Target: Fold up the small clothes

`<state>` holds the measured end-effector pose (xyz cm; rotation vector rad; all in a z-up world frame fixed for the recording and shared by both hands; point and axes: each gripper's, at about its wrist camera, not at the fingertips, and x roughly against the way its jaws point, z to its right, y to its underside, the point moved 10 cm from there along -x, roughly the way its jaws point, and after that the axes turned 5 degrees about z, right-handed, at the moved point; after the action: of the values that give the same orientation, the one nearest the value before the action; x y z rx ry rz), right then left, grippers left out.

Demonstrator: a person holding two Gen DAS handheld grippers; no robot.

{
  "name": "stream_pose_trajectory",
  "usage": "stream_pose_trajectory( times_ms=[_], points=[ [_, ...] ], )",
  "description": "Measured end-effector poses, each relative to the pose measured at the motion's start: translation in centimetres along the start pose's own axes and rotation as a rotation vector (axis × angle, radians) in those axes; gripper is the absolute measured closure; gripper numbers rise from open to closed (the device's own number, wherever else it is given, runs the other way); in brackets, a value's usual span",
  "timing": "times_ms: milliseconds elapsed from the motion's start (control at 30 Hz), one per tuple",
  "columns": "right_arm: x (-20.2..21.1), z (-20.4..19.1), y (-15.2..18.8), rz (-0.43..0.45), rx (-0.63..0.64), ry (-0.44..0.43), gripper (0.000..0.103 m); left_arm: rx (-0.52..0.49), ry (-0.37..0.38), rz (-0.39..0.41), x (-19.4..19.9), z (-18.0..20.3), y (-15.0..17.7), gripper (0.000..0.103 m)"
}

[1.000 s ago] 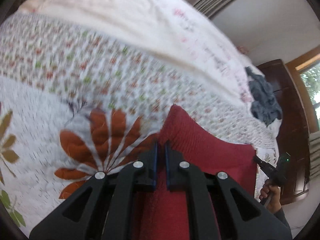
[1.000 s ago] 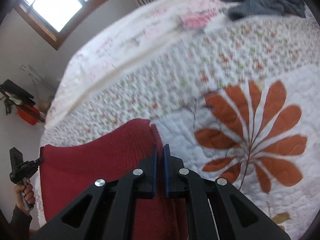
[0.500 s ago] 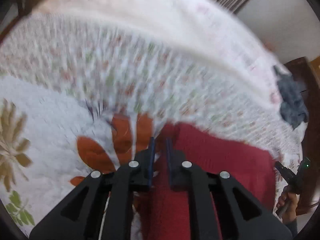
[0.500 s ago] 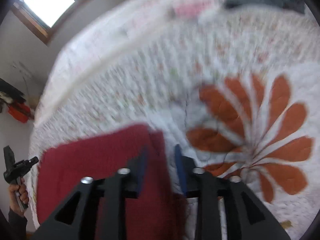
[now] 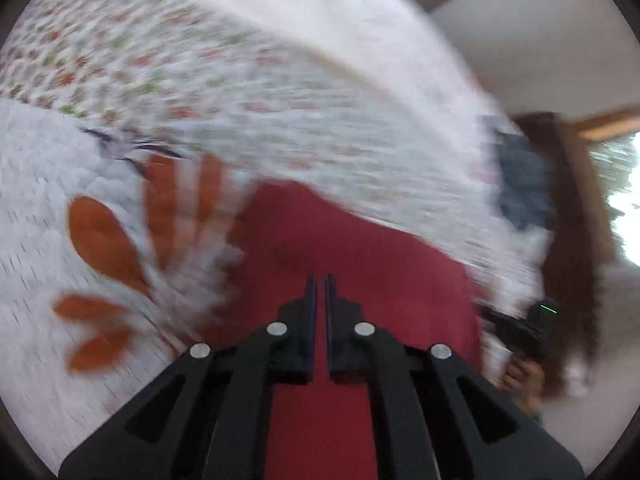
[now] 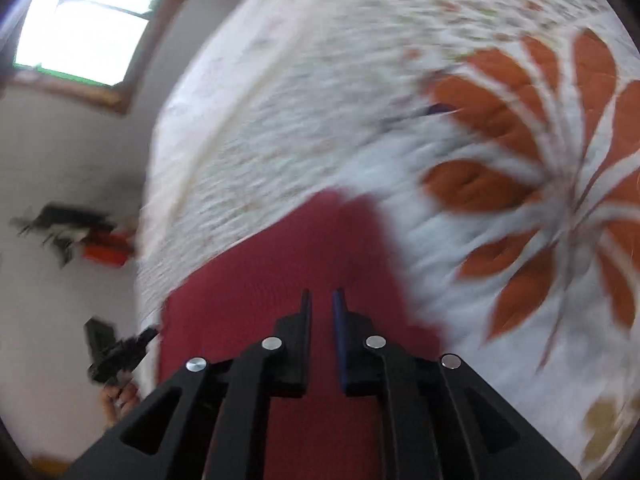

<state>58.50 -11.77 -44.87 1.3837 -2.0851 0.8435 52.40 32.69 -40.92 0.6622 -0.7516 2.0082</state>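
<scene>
A dark red knit cloth lies flat on the quilted bed, and the right wrist view shows it too. My left gripper hovers over the cloth's middle, its fingers shut with only a thin slit between them and nothing visibly pinched. Over the same cloth near its right edge, my right gripper has a narrow open gap and holds nothing. Each view catches the other gripper, held in a hand at the cloth's far side. Both views are motion-blurred.
The white quilt carries a big orange flower print beside the cloth. A grey heap of clothes lies farther along the bed, near dark wooden furniture. A window and wall-hung items stand beyond the bed edge.
Both grippers let go of the red cloth's corners and drew back over it. The cloth now lies flat. The right jaws opened wide, then narrowed; the left closed again.
</scene>
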Motion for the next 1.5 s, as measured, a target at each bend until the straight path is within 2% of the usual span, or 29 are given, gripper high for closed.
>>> stream_pose_trajectory(
  times_ms=[33, 67, 100, 133, 167, 200, 300, 333, 367, 400, 433, 500, 533, 567, 633, 700, 733, 767, 800, 833, 900, 967, 1067, 1300, 1367, 1433, 1467, 1500],
  points=[
    [0.1, -1.3, 1.4, -0.031, 0.015, -0.051, 0.091, -0.030, 0.074, -0.013, 0.9, 1.4, 1.5, 0.099],
    [-0.1, -2.3, 2.8, -0.066, 0.034, -0.092, 0.092, -0.046, 0.085, -0.030, 1.0, 1.6, 2.6, 0.099],
    [-0.8, -2.5, 4.1, -0.097, 0.048, -0.098, 0.092, -0.054, 0.058, -0.050, 0.6, 0.9, 3.7, 0.099],
    [-1.5, -1.9, 4.9, -0.115, 0.054, -0.070, 0.092, -0.056, -0.015, -0.081, -0.3, -0.8, 4.7, 0.101],
    [-2.3, -0.8, 5.4, -0.126, 0.051, -0.035, 0.102, -0.046, -0.058, -0.101, -1.0, -2.2, 5.3, 0.103],
    [-2.7, 0.2, 5.6, -0.126, 0.040, -0.024, 0.103, -0.044, -0.087, -0.118, -1.6, -3.6, 5.9, 0.102],
    [-2.0, 0.7, 4.9, -0.095, -0.010, -0.016, 0.103, -0.015, -0.083, -0.075, -0.1, -3.8, 5.1, 0.102],
    [-1.6, 0.2, 4.8, -0.083, 0.001, -0.005, 0.103, -0.027, -0.065, -0.051, 1.1, -3.0, 4.8, 0.103],
    [-0.7, -1.1, 5.1, -0.077, 0.029, -0.014, 0.099, -0.031, -0.039, -0.039, 2.2, -2.1, 5.2, 0.103],
    [-0.1, -2.5, 6.0, -0.085, 0.049, -0.054, 0.099, -0.044, 0.011, -0.032, 3.5, -0.8, 5.9, 0.103],
    [0.3, -3.6, 6.6, -0.095, 0.062, -0.087, 0.099, -0.072, 0.073, -0.037, 4.7, 0.8, 7.2, 0.103],
    [0.5, -5.7, 9.5, -0.147, 0.100, -0.143, 0.099, -0.103, 0.128, -0.072, 5.4, 2.2, 9.8, 0.103],
    [-0.2, -6.2, 11.0, -0.176, 0.113, -0.152, 0.099, -0.115, 0.127, -0.094, 5.1, 2.1, 11.2, 0.102],
    [-1.2, -6.2, 13.1, -0.216, 0.130, -0.142, 0.099, -0.136, 0.068, -0.119, 4.3, 1.0, 12.8, 0.102],
    [-2.7, -4.7, 14.5, -0.242, 0.132, -0.099, 0.103, -0.099, -0.013, -0.135, 2.9, -2.2, 13.8, 0.102],
    [-3.3, -3.3, 14.6, -0.233, 0.101, -0.115, 0.103, -0.023, 0.018, -0.126, 2.9, -3.5, 13.8, 0.102],
    [-3.0, -3.0, 14.1, -0.213, 0.071, -0.108, 0.103, -0.023, 0.011, -0.108, 3.6, -3.3, 13.5, 0.102],
    [-2.4, -3.3, 13.7, -0.194, 0.076, -0.079, 0.103, -0.043, 0.017, -0.100, 4.2, -2.6, 13.6, 0.103],
    [-1.3, -4.3, 13.7, -0.173, 0.102, -0.072, 0.099, -0.070, 0.064, -0.096, 5.1, -0.8, 13.9, 0.103],
    [-0.6, -5.2, 14.3, -0.168, 0.110, -0.098, 0.099, -0.097, 0.124, -0.101, 6.1, 1.1, 14.6, 0.102],
    [0.7, -6.5, 15.8, -0.173, 0.139, -0.139, 0.099, -0.152, 0.163, -0.118, 7.3, 2.8, 16.7, 0.100],
    [1.0, -5.8, 17.4, -0.195, 0.160, -0.116, 0.099, -0.200, 0.110, -0.159, 6.4, 2.5, 19.1, 0.098],
    [1.1, -1.4, 18.7, -0.217, 0.105, -0.059, 0.103, -0.151, 0.009, -0.206, 4.7, -1.8, 21.1, 0.102],
    [6.6, 5.3, 16.2, -0.106, -0.053, -0.049, 0.103, -0.061, -0.004, -0.182, 6.3, -3.1, 20.0, 0.102],
    [7.7, 6.3, 15.6, -0.072, -0.050, 0.015, 0.103, -0.013, -0.015, -0.171, 7.1, -3.9, 20.0, 0.102],
    [9.1, 5.6, 15.6, -0.035, -0.041, 0.057, 0.103, 0.025, -0.031, -0.145, 9.2, -4.8, 19.6, 0.102],
    [9.8, 4.9, 15.8, -0.016, 0.005, 0.111, 0.098, 0.039, -0.035, -0.131, 10.3, -4.9, 19.3, 0.103],
    [10.7, 3.2, 16.1, 0.001, 0.091, 0.159, 0.097, 0.057, -0.039, -0.113, 11.7, -5.3, 19.0, 0.097]
  ],
)
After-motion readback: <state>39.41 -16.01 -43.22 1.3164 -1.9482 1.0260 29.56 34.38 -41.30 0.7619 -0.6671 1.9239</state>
